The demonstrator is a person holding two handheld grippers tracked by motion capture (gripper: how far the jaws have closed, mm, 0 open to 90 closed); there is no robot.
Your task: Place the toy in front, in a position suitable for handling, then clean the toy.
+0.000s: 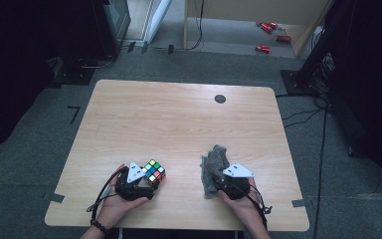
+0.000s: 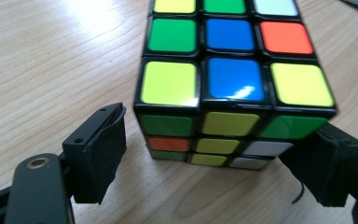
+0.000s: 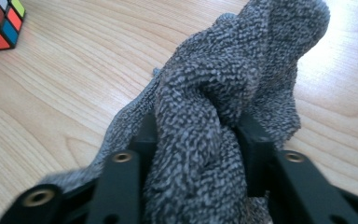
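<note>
A pale wood-grain counter (image 1: 179, 119) with rounded corners and a dark round grommet (image 1: 220, 98) near its far edge stands on grey carpet (image 1: 40, 149), with black stands and cables at the sides and some red things (image 1: 269, 35) on the floor beyond. Near the counter's front left the left gripper (image 2: 214, 158) stands with its jaws apart either side of the puzzle cube (image 2: 228, 79), which rests on the wood, the left pad clear of it and the right pad at its lower corner. Front right, the right gripper (image 3: 196, 135) is clamped on a bunched grey cloth (image 3: 233, 79) that rises above the jaws, well apart from the cube.
</note>
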